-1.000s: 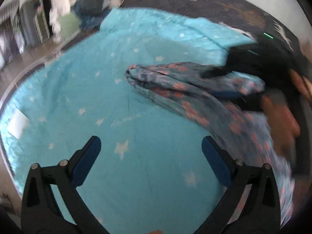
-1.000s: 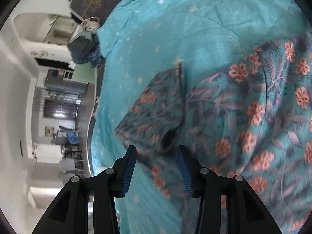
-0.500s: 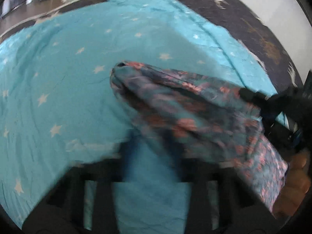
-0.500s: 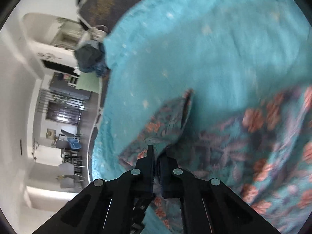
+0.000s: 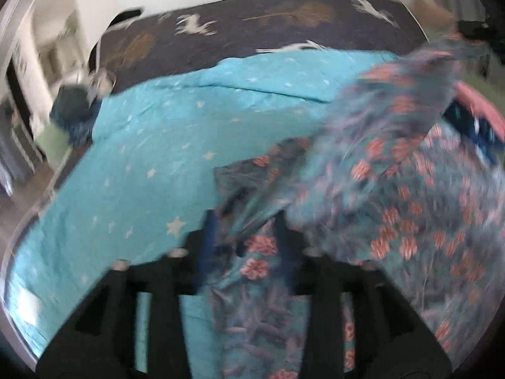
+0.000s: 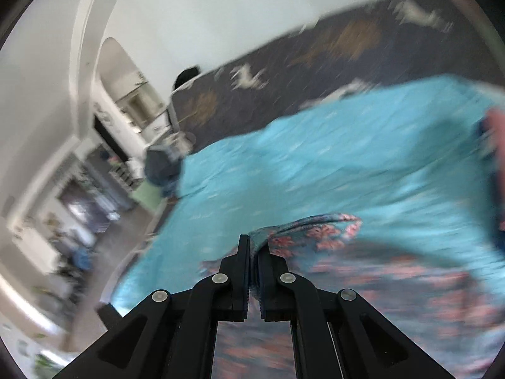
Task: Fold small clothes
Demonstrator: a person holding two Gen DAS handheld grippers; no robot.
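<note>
— Now, from the left wrist: you are bringing the left gripper (image 5: 249,230) in over the floral garment (image 5: 394,189), which is lying half on the turquoise star sheet (image 5: 164,145) and half lifted toward the upper right. Its jaws have just been opening and are standing partly spread, with a fold of the cloth bunched between them; blur is hiding whether the pads are pressing.

— What are you advising?

— You are wanting a firm bite on that near corner before lifting, so both ends are rising level and the cloth is hanging flat, not twisted.

— And the right wrist?

— You are keeping the right gripper (image 6: 254,252) pressed together, pinching an edge of the garment, with the cloth trailing below and to the right above the sheet. Judging by the blur, slowing down is advisable so the thin edge is not slipping out.

— The count?

— You are working with one floral garment, one turquoise sheet, one dark patterned blanket (image 5: 284,38) behind it, and two grippers.
</note>
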